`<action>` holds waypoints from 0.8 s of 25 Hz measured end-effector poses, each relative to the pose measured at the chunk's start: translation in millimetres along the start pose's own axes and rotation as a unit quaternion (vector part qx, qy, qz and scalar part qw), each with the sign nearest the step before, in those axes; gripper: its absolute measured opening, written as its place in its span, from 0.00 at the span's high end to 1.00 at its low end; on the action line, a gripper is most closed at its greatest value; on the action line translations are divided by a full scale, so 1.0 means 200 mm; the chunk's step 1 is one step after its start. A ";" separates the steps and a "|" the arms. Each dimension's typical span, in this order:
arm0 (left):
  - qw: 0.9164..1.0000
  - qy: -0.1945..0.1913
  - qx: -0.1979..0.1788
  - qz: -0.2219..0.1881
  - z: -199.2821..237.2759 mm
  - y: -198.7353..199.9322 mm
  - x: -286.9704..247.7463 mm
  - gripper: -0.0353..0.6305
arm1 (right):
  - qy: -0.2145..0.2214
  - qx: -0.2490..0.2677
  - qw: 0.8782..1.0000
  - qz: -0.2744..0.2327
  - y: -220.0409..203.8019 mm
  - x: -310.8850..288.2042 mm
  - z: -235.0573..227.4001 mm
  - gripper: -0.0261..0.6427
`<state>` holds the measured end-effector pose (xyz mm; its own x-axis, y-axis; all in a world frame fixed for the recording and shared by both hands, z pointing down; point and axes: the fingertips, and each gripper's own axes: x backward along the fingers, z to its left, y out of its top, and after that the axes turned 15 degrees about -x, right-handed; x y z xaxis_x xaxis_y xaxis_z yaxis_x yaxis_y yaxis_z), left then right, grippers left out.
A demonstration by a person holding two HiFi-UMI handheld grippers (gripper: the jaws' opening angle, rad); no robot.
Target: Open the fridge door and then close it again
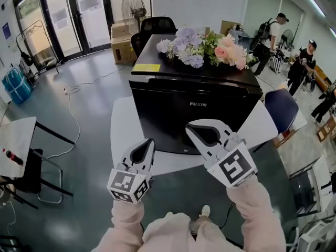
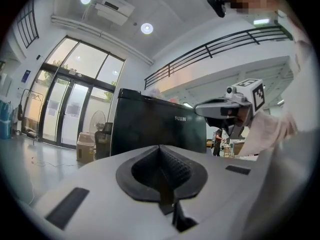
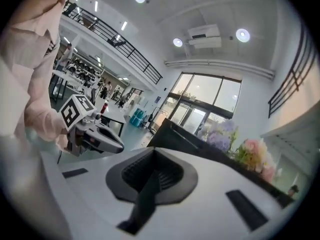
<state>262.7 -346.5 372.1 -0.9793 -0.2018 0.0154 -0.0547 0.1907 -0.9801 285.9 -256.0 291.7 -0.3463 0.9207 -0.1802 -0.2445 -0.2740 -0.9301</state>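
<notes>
So, the left gripper (image 1: 146,152) is held just in front of the fridge (image 1: 178,109), jaws pressed together with nothing between them. Same goes for the right gripper (image 1: 202,135), a bit nearer the fridge door, which looks shut. The door edge is probably best hooked with closed jaws, though the handle side can't be told. Bare bench (image 1: 123,130) is seen in front of the fridge for the swing. The blue chair (image 1: 281,106) right of the fridge should be minded.
</notes>
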 end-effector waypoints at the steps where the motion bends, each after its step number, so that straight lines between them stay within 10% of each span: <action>1: 1.000 -0.003 0.003 -0.005 0.01 0.02 0.01 0.93 | -0.005 0.010 1.000 0.002 0.04 -0.01 -0.02 0.94; 20: 0.999 0.026 -0.040 -0.006 0.28 0.18 0.07 0.93 | -0.042 0.133 0.979 0.148 0.19 -0.39 -0.22 0.74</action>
<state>257.9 -395.9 326.9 -0.9873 -0.1539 0.0397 -0.0799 0.2651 -0.9609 343.3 -326.9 256.6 -0.5078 0.7668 -0.3926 -0.3456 -0.5987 -0.7226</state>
